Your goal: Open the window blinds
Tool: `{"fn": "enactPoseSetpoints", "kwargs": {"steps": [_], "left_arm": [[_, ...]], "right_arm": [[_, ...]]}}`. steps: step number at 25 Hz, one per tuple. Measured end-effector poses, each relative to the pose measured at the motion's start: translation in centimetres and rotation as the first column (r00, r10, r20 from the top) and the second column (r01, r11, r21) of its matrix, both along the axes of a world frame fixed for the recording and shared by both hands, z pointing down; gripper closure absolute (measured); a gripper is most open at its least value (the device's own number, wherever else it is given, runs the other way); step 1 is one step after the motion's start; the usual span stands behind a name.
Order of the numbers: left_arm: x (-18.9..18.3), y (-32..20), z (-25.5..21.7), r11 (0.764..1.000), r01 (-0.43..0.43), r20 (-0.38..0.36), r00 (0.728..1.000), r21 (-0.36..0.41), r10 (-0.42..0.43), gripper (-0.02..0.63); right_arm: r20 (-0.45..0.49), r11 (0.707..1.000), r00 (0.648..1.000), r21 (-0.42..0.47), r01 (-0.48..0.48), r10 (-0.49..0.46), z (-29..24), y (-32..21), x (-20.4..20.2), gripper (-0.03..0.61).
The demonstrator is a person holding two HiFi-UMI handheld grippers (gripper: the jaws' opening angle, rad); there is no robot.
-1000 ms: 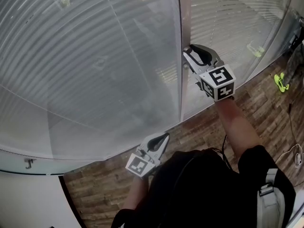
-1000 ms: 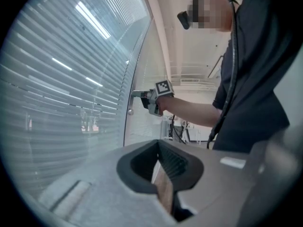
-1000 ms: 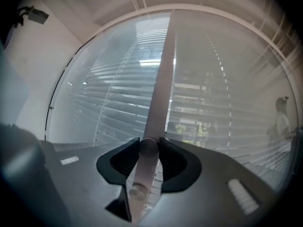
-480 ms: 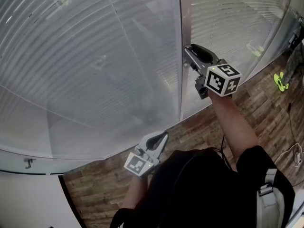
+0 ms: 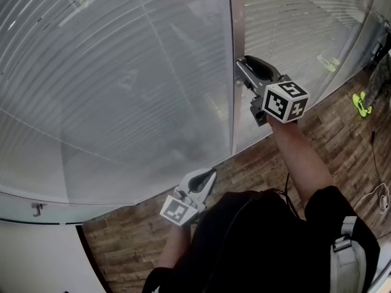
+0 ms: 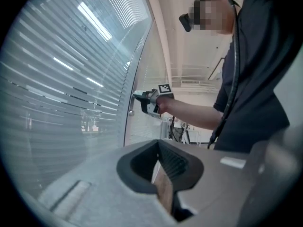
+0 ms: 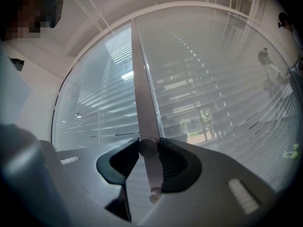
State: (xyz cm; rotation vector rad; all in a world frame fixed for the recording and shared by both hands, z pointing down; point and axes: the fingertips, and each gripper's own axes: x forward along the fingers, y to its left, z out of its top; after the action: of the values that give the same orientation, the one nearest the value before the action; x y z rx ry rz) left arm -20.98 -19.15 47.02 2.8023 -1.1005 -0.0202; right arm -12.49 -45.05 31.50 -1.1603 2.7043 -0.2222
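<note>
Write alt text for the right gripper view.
The right gripper is shut on a small round knob on the metal post between two glass panes. Horizontal blinds hang behind the glass, with daylight and greenery showing between the slats.

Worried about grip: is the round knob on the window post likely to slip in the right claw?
Likely slippery: the knob looks like smooth round metal. The right claw's ribbed pads grip both sides, which should help. It looks rigidly fixed to the post.
</note>
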Motion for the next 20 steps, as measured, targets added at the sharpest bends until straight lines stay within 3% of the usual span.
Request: {"fn": "enactPoseSetpoints", "kwargs": {"steps": [8,14,20], "left_arm": [[0.8,0.2,0.0,1.0,-0.007,0.006,1.0,0.006,0.007,0.609],[1.0,0.3,-0.1,1.0,0.002,0.012,1.0,0.018,-0.002,0.609],[0.8,0.5,-0.3,0.999,0.023,0.018,1.0,0.022,-0.024,0.609]], "right_arm": [[-0.057,1.0,0.998,0.007,0.007,-0.006,0.1,0.0,-0.1,0.44],[-0.123,0.998,0.992,0.07,0.0,0.009,-0.1,0.4,0.5,0.41],[-0.334,0.983,0.942,0.179,0.044,0.019,0.2,1.2,0.7,0.371]]}}
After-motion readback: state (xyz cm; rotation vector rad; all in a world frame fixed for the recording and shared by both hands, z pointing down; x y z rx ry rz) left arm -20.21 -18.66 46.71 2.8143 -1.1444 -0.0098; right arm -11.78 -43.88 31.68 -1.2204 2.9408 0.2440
